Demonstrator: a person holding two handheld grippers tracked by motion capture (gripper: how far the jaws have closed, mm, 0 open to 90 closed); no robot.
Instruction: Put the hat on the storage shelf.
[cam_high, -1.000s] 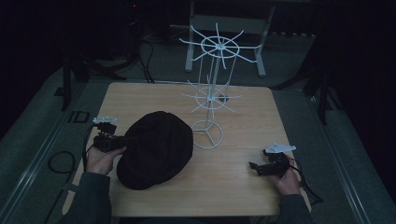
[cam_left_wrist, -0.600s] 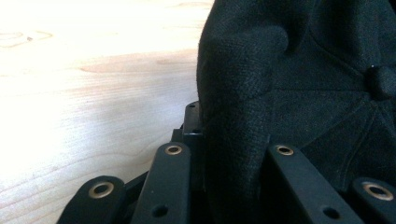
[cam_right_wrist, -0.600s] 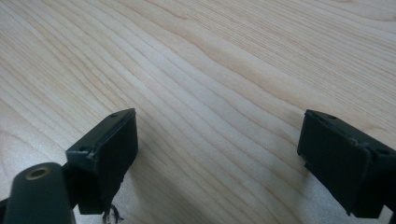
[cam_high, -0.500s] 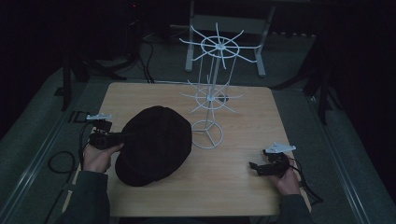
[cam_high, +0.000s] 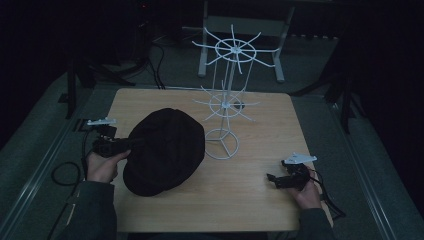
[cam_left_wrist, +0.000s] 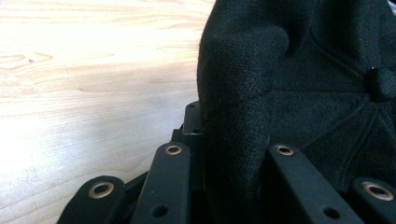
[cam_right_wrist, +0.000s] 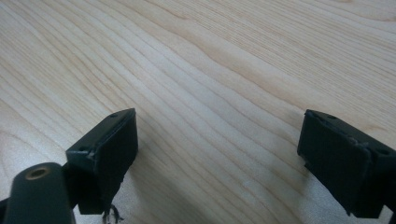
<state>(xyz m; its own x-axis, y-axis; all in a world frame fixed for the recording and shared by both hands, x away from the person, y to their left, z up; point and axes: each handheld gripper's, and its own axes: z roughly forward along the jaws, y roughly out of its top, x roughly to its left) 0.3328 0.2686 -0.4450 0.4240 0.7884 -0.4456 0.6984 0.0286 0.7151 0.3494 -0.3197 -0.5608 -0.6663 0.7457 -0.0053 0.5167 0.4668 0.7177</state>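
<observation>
Your left gripper (cam_high: 131, 143) is clamped on the black cap's (cam_high: 167, 150) rim near the table's (cam_high: 260, 200) left edge; the white wire rack (cam_high: 227, 107) stands just beyond the cap toward the far edge, while your right gripper (cam_high: 272, 178) rests open by the right edge

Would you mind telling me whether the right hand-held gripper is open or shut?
Open: the right hand-held gripper shows bare table between wide-apart jaws.

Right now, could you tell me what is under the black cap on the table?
The black cap lies on the wooden table. The left gripper is shut on its left edge, one jaw tucked beneath the fabric. Anything else beneath its crown is covered.
</observation>
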